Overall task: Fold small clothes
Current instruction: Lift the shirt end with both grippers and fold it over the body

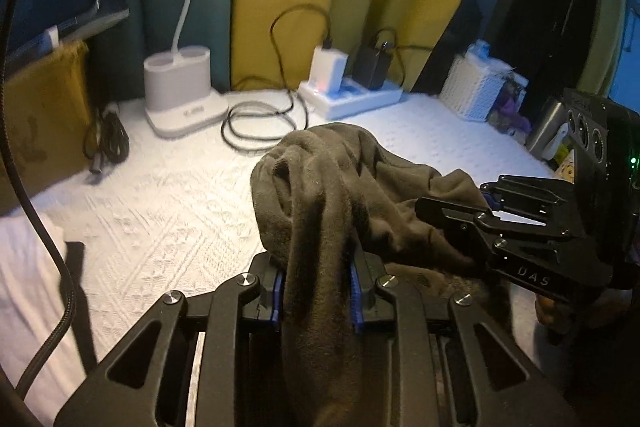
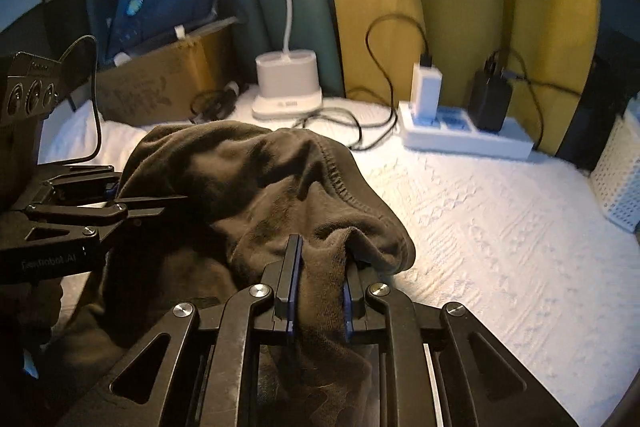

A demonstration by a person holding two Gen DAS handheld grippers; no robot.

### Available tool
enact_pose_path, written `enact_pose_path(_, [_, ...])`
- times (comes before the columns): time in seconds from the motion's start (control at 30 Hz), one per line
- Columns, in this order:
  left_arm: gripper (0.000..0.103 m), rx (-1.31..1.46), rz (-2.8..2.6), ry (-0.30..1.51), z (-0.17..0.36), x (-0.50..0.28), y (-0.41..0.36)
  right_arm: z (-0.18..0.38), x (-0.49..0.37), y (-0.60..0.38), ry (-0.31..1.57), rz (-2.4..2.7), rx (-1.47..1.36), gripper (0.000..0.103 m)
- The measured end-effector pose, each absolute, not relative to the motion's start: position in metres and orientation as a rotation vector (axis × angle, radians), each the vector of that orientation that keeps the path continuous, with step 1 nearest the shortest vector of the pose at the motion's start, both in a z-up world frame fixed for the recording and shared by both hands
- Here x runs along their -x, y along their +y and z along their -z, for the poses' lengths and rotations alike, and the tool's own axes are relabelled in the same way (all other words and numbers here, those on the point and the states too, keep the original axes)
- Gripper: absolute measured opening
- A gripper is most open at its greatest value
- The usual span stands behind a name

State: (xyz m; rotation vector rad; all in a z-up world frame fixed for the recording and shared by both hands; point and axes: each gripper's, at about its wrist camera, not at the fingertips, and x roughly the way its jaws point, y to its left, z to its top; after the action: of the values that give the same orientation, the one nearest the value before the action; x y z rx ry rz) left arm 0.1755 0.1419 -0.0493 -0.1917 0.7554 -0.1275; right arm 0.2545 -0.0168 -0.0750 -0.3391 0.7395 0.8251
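Left wrist view: the left claw (image 1: 318, 291) is clamped on a bunched fold of a dark brown garment (image 1: 340, 187), the cloth pinched between its blue pads (image 1: 279, 297). The garment lies crumpled on a white textured counter (image 1: 160, 195), near its front edge and toward the right side. The right claw (image 1: 486, 205) enters from the right, its tips buried in the cloth, so the gap between them cannot be read here. Along the back edge stand a white lamp base (image 1: 180, 87), a coiled black cable (image 1: 260, 123), a power strip (image 1: 352, 97) with two chargers, and a white basket (image 1: 476, 87). A cardboard box (image 1: 44, 119) sits at the back left corner.

Right wrist view: the right claw (image 2: 320, 291) grips a thick fold of the garment (image 2: 248, 179), its jaws pressed against the cloth on both sides. The garment heaps up in front of it, toward the left side of the counter (image 2: 500, 227). The left claw (image 2: 172, 205) reaches in from the left with its tips against the cloth. Behind are the lamp base (image 2: 286, 87), power strip (image 2: 460, 137), box (image 2: 156, 83) and basket (image 2: 620, 179).
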Motion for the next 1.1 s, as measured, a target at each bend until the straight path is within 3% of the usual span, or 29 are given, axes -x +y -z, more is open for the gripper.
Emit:
enact_pose_path(0.5, [0.022,0.136,0.137,0.576,-0.016,-0.107,0.114,0.0,-0.179,-0.058,0.531,-0.823,0.314,0.007])
enact_pose_path(1.1, [0.022,0.079,0.123,0.374,-0.083,-0.022,0.097,-0.081,-0.076,-0.092,0.258,-0.847,0.307,0.006])
